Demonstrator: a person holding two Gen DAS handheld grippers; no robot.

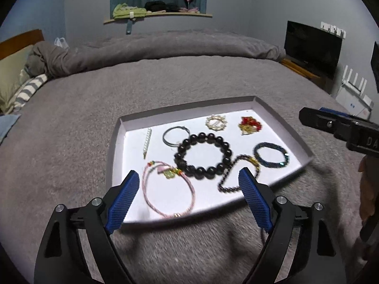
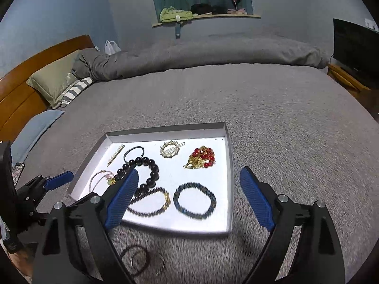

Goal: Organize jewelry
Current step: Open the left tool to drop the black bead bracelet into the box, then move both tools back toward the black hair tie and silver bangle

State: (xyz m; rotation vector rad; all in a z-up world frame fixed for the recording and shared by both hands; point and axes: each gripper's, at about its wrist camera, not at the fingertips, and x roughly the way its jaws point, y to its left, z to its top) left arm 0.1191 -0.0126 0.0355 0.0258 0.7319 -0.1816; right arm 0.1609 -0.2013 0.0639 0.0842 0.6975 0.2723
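A white shallow tray (image 1: pixel 116 142) (image 2: pixel 231 165) lies on the grey bed. It holds a large dark bead bracelet (image 1: pixel 203 156) (image 2: pixel 144 165), a pink cord bracelet (image 1: pixel 165 189) (image 2: pixel 100 177), a small dark bead chain (image 1: pixel 236 172) (image 2: pixel 151 201), a blue-green bracelet (image 1: pixel 272 155) (image 2: pixel 194 200), a red and gold piece (image 1: pixel 250 124) (image 2: pixel 201 157), a pearl ring clip (image 1: pixel 216 122) (image 2: pixel 169 149), a thin hoop (image 1: pixel 175 136) (image 2: pixel 133 153) and a pearl bar clip (image 1: pixel 147 143) (image 2: pixel 115 155). My left gripper (image 1: pixel 189 203) is open above the tray's near edge. My right gripper (image 2: pixel 189 201) is open over the tray.
Thin loose bangles (image 2: pixel 142 260) lie on the blanket (image 2: pixel 284 130) in front of the tray. Pillows (image 2: pixel 56 80) and a wooden headboard (image 2: pixel 23 82) are at the left. A dark screen (image 1: pixel 312 47) stands at the right. A phone (image 2: pixel 17 169) lies at the far left.
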